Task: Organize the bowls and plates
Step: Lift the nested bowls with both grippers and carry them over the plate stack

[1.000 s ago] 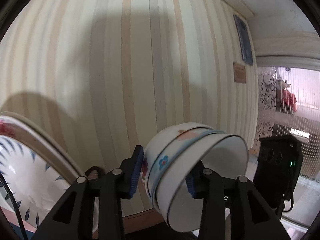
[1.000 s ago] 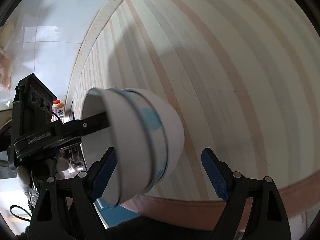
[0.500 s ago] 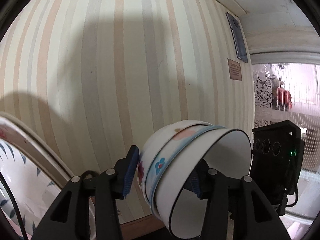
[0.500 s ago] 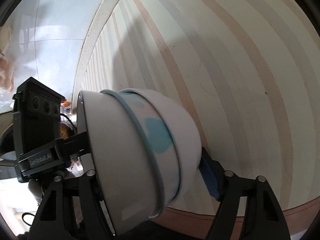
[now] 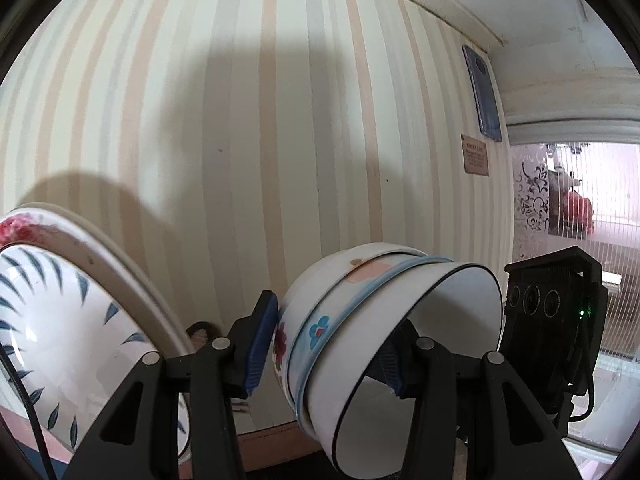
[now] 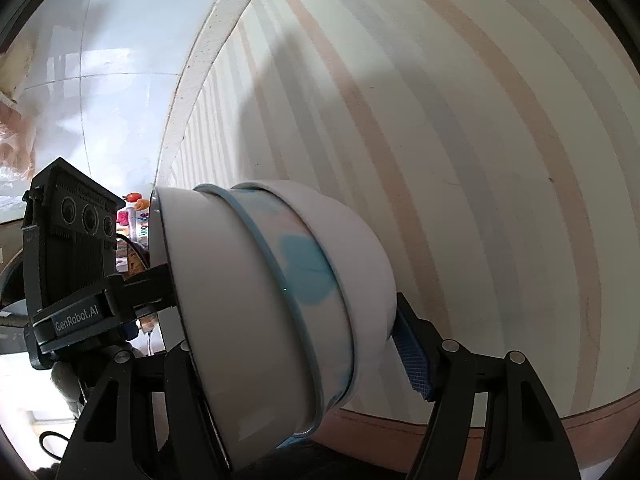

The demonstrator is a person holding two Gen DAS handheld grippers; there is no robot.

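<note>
**Both Grippers Close In on One Stack of Bowls, Held Sideways in Mid-Air**

At far left in the left wrist view, a leaf-patterned plate [image 5: 52,320] leans on edge with a second, red-flowered plate [image 5: 80,240] behind it; what carries them is out of sight, so no worktop edge can be given. Right of them, the left gripper [image 5: 324,344] has its fingers part-way open and clamped on the nested bowls [image 5: 360,320]: one blue pad presses the rounded base of the outermost bowl, the other reaches inside the open mouth of the innermost. Three bowls can be counted, a flowered one, a blue-rimmed one and a plain white one with a dark rim, stacked tightly. The stack lies on its side, clear of any surface, its long axis running across the fingers, base toward the plates and mouth toward the other tool.

In the right wrist view the same three bowls [image 6: 272,300] fill the gap of the right gripper [image 6: 300,352]. Its fingers stand wide; the right-hand pad appears to touch the outermost bowl's base, but the left-hand finger is hidden behind the stack, so whether this grip is made cannot be told. The striped wall [image 6: 460,160] stands behind. Both tools are equally near the stack; any handover or setting-down likely turns on that sideways axis.
</note>
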